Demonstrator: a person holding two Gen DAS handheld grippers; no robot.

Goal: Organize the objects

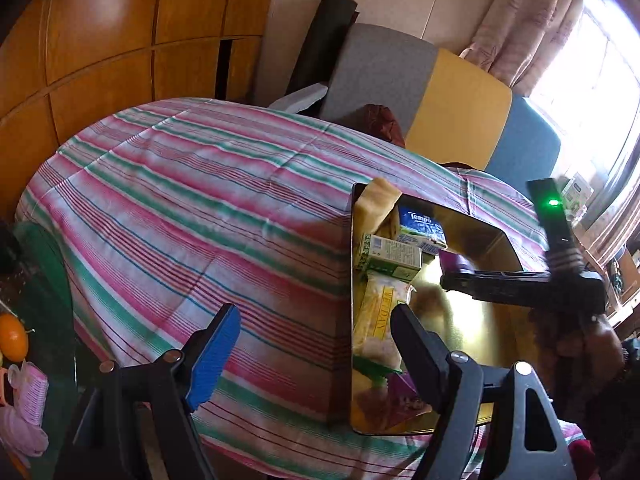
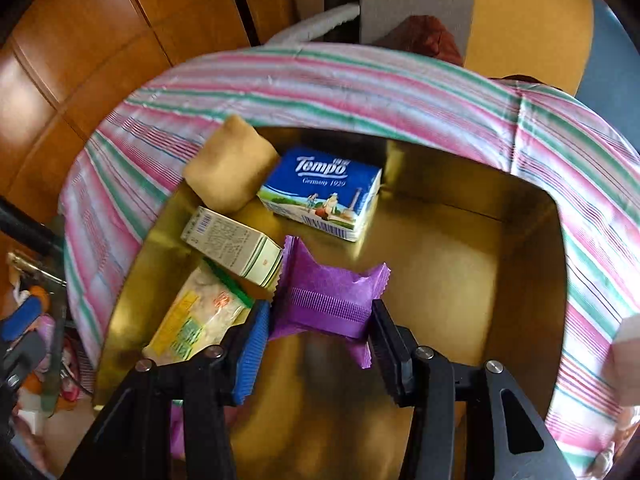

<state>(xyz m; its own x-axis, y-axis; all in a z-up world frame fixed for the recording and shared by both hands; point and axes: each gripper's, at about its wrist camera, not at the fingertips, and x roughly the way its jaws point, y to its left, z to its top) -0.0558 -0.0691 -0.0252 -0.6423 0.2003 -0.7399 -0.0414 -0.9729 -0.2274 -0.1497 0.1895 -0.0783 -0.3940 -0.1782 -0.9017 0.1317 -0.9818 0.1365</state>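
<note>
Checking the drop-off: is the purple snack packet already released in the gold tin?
Not released. The right hand-held gripper is shut on the purple snack packet, its pads pressing both sides, above the gold tin.

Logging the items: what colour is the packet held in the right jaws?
Purple; the packet shows best in the right wrist view.

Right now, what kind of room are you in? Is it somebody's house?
Probably a home, maybe a living or dining room. A table with a striped tablecloth stands by wooden cupboards, pink curtains hang at a bright window, and a gold tin holds tissues and snacks.
</note>
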